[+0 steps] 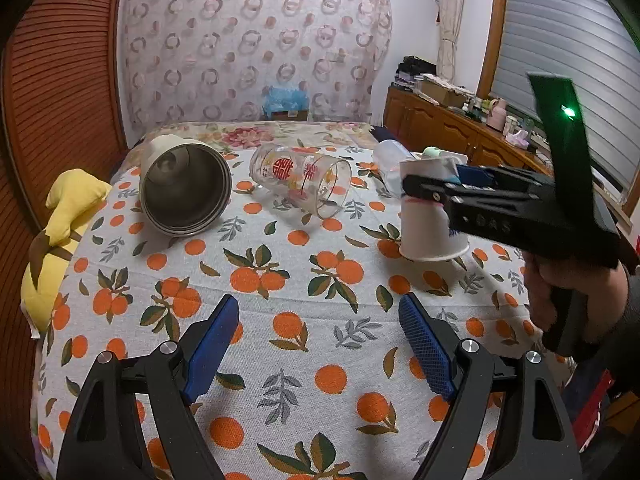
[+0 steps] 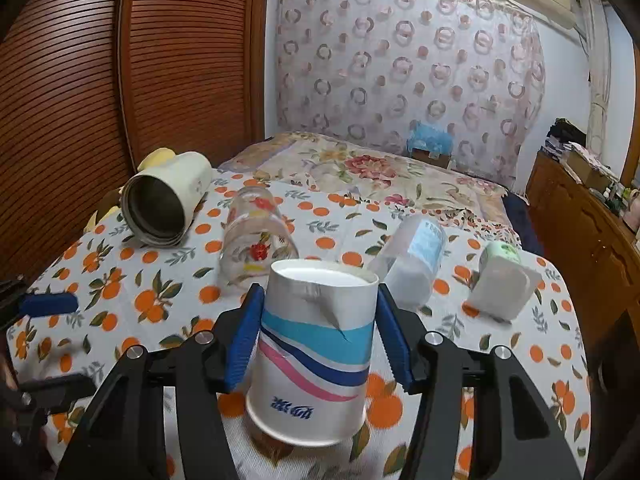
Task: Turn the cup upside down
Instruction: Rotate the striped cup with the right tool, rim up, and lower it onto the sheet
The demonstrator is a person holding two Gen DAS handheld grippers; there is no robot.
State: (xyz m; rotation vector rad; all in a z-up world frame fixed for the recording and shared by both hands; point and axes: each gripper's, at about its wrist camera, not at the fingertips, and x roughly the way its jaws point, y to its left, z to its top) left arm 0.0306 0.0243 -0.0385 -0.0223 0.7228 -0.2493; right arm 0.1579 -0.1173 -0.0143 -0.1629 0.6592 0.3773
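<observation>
A white paper cup (image 2: 316, 348) with blue and pink stripes is upside down, base up and rim down, slightly tilted just above the orange-print cloth. My right gripper (image 2: 318, 338) is shut on its sides, denting the wall. In the left wrist view the same paper cup (image 1: 430, 216) stands at the right with the right gripper (image 1: 424, 190) clamped on it. My left gripper (image 1: 318, 340) is open and empty, low over the cloth near the front.
On the table (image 1: 280, 320) lie a cream steel-lined mug (image 1: 186, 186), a clear printed glass (image 1: 300, 184), a frosted plastic cup (image 2: 414, 258) and a small white container (image 2: 502, 284), all on their sides. A yellow plush (image 1: 60, 224) sits at the left edge. A bed is behind.
</observation>
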